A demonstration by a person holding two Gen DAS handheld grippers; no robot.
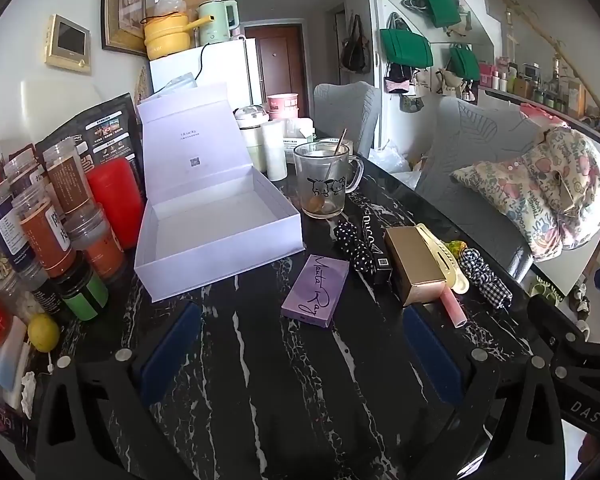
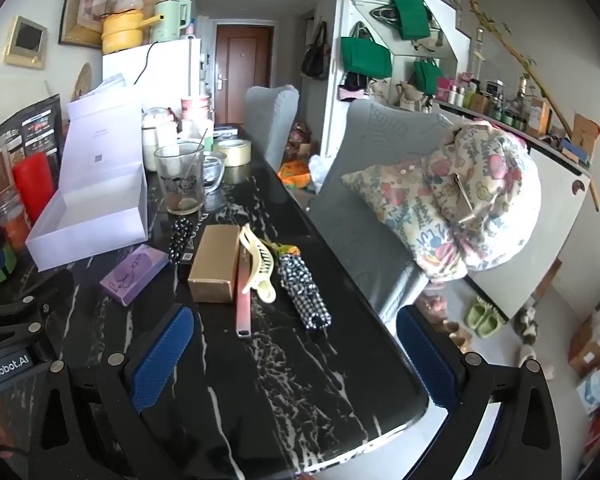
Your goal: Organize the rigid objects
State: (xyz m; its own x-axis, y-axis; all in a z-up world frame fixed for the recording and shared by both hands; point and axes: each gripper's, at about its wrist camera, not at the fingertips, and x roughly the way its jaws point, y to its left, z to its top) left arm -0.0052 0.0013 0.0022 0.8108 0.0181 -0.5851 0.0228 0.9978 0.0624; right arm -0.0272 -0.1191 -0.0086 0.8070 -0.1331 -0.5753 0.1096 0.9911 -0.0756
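While both grippers' jaws gape wide and empty, jars (image 1: 48,220) and a glass mug (image 1: 324,180) flank the open white box (image 1: 216,240).

white open box (image 1: 220,236): 1
purple card box (image 1: 315,291): 1
gold box (image 1: 414,264): 1
black slim box (image 1: 376,248): 1
hair clips (image 2: 260,268): 1 cream, 2 patterned
pink tube (image 2: 243,300): 1
glass mug (image 1: 324,180): 1
tape roll (image 2: 232,152): 1
lemon (image 1: 43,332): 1

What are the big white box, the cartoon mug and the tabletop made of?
White box: likely matte cardboard; flat folded walls, hinged lid, no shine.
Cartoon mug: clear glass, it seems; you see the spoon and dregs through it.
Tabletop: glossy black stone or a marble-look surface; white veins, reflections.
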